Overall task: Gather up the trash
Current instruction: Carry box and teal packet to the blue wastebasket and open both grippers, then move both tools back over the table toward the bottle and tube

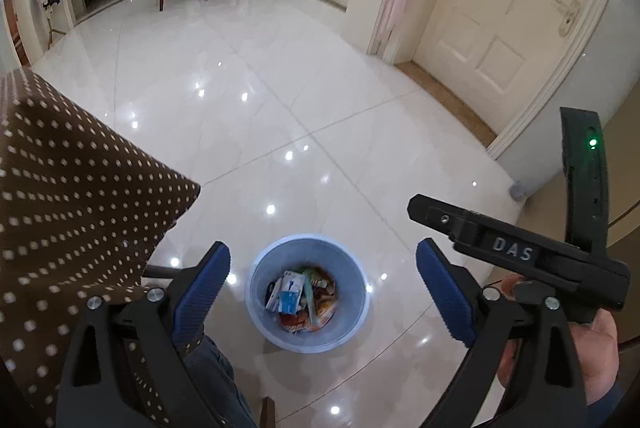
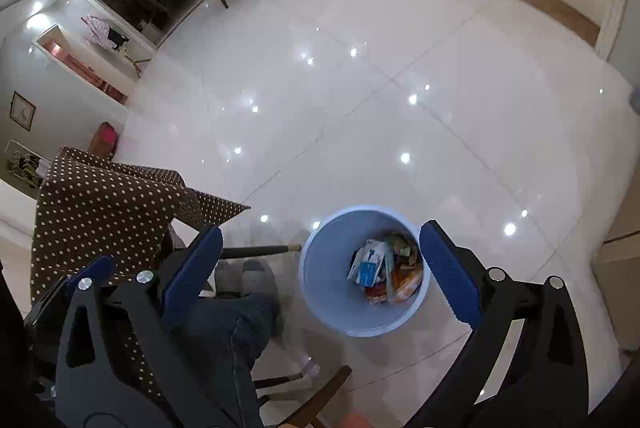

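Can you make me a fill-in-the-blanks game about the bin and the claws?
1. The bin standing on the floor is light ____.
2. Both the left claw and the right claw are ____, holding nothing.
3. The trash lies ____ the bin.
4. The brown tablecloth has white ____.

Missing words: blue; open; inside; dots

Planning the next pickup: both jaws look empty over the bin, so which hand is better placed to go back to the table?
Probably left: the left gripper sits beside the polka-dot tablecloth; the right gripper hangs over the blue bin.
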The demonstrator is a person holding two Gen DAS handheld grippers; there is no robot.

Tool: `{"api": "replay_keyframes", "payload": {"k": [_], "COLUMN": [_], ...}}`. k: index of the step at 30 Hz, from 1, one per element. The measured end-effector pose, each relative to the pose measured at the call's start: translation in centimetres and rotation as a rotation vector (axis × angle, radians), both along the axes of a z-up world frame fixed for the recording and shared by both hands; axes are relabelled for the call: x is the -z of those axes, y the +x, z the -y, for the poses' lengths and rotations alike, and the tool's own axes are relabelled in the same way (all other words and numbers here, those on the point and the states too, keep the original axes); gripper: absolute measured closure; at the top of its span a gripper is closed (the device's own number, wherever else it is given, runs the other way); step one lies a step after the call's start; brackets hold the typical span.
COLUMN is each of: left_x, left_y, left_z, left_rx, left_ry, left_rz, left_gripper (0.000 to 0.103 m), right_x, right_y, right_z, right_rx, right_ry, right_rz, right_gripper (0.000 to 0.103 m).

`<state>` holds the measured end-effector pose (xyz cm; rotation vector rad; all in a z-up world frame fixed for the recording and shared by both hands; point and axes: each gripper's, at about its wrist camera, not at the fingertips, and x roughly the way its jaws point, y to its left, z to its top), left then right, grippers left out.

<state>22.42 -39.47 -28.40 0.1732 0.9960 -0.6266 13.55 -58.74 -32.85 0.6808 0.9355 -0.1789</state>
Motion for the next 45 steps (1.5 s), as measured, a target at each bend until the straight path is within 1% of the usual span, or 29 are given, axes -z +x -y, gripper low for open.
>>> {"api": "replay_keyframes", "payload": {"k": [4, 7, 10, 14, 17, 21, 25, 30, 35, 40, 42, 45], "left_x": [-3.0, -5.9, -8.7, -11.7, -13.7, -16.1, -18.2, -19.9, -21.2, -21.1, -20.7, -20.1], "left_y": [-1.3, -2.2, -2.7, -3.0, -3.0, -2.8, -2.2, -1.5, -0.3, 2.0, 3.2, 4.6], "left_z": [-1.1, -2.4, -4.4, -7.5, -10.2, -13.9, -18.6, -23.7, -29.6, -36.1, -38.9, -42.0], "left_rx": [0.017, 0.022, 0.012, -0.012, -0.029, -0.065, -0.111, -0.162, -0.209, -0.272, -0.300, -0.321], "left_ry": [-0.048, -0.093, -0.129, -0.167, -0.176, -0.164, -0.154, -0.121, -0.080, -0.058, -0.039, -0.013], "left_rz": [0.051, 0.094, 0.142, 0.186, 0.233, 0.306, 0.371, 0.445, 0.500, 0.502, 0.496, 0.483], "left_gripper": [0.009, 0.009, 0.008, 0.008, 0.007, 0.007, 0.007, 0.007, 0.007, 0.007, 0.007, 0.007], "right_x": [-3.5, -6.1, -9.0, -12.8, -15.3, -18.2, -20.9, -23.1, -24.3, -24.5, -24.4, -24.1], "right_y": [-0.4, -0.6, -0.5, 0.1, 1.0, 2.2, 3.9, 6.6, 9.4, 12.8, 14.1, 16.4], "right_z": [-0.8, -1.5, -2.8, -5.3, -7.7, -11.4, -16.0, -22.2, -28.1, -34.4, -36.7, -40.0], "right_rx": [0.007, 0.004, -0.009, -0.046, -0.091, -0.150, -0.224, -0.318, -0.400, -0.507, -0.545, -0.597], "right_ry": [-0.034, -0.059, -0.092, -0.130, -0.152, -0.177, -0.200, -0.226, -0.241, -0.246, -0.253, -0.257], "right_rz": [0.052, 0.096, 0.141, 0.197, 0.235, 0.280, 0.324, 0.358, 0.380, 0.383, 0.380, 0.375], "right_gripper": [0.006, 0.006, 0.006, 0.006, 0.006, 0.006, 0.006, 0.006, 0.006, 0.006, 0.006, 0.006]}}
